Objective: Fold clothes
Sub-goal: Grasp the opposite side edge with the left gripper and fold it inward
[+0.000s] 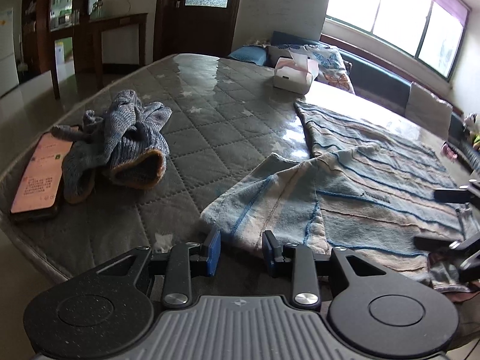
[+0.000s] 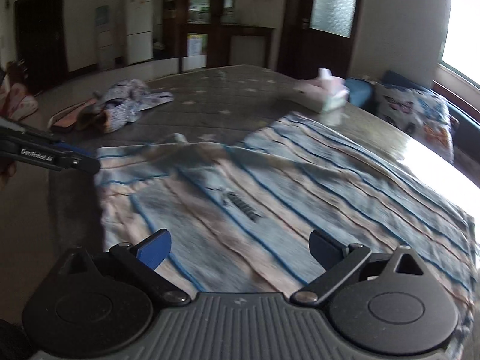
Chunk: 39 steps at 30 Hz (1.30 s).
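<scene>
A blue, white and pink striped shirt [image 1: 375, 180] lies spread flat on the grey quilted table cover [image 1: 210, 114]. One sleeve [image 1: 270, 198] is folded toward me. My left gripper [image 1: 241, 249] is open at the near table edge, its blue pads either side of the sleeve's hem without pinching it. In the right wrist view the shirt [image 2: 270, 186] fills the middle, blurred. There my right gripper [image 2: 240, 249] stands wide open just above the shirt's near part. The left gripper [image 2: 87, 163] shows at the shirt's left edge. The right gripper's black fingers [image 1: 447, 195] enter the left view at the far right.
A crumpled grey knit garment [image 1: 126, 144] and a lit phone [image 1: 39, 177] lie at the table's left end. A tissue box [image 1: 294, 73] stands at the far side. Butterfly-print pillows [image 1: 333, 63] rest on a bench under the window. Bare quilted cover lies between the knit and the shirt.
</scene>
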Available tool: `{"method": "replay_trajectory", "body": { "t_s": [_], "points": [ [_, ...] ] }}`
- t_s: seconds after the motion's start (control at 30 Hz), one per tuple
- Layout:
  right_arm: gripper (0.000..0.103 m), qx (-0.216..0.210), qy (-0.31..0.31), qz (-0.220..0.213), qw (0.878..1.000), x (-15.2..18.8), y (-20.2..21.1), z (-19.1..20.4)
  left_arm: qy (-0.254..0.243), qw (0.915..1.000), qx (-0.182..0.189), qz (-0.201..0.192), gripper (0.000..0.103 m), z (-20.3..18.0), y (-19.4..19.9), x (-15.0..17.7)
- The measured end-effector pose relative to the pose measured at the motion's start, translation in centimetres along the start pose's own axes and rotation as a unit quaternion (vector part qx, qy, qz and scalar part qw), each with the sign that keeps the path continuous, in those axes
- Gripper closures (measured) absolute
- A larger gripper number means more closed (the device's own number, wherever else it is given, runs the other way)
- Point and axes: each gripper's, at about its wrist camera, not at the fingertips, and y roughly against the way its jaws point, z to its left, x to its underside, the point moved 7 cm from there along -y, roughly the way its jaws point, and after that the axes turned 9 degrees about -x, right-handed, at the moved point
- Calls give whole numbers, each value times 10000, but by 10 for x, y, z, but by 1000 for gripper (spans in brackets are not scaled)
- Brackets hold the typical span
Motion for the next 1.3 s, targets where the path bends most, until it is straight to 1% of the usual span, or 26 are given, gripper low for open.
{"method": "replay_trajectory", "body": {
  "t_s": [0.1,0.23,0.37,0.5,0.6,0.67,0.8,0.87,1.0,1.1,1.2,1.3],
  "points": [
    [2,-146,197,24,9997,-10,-16,19,168,9998,51,-12,70,5,-1,-2],
    [2,-299,263,69,9992,-19,-34,35,373,9991,201,68,70,10,-5,-2],
    [2,-307,364,136,9988,-23,-48,46,523,9980,335,127,72,12,-8,-2],
    [2,-284,411,218,9985,-23,-58,52,534,9974,452,141,73,12,-9,-1],
    [2,-198,485,297,9982,-20,-64,56,579,9971,476,132,77,12,-9,0],
    [1,-185,492,300,9982,-19,-65,56,612,9969,481,131,81,12,-10,0],
    [0,-194,469,275,9983,-19,-65,56,612,9972,421,28,97,12,-11,-2],
    [0,-198,458,263,9984,-19,-65,57,596,9972,448,-89,100,11,-8,-4],
    [0,-169,450,194,9987,-20,-59,55,344,9949,816,-487,101,-4,8,-15],
    [0,-110,426,138,9989,-21,-49,49,128,9905,1122,-786,102,-17,21,-22],
    [0,21,420,128,9990,-19,-38,40,-188,9828,1517,-1039,102,-37,33,-26],
    [0,208,360,139,9990,-14,-26,27,-484,9735,1952,-1089,102,-62,40,-25]
  ]
}}
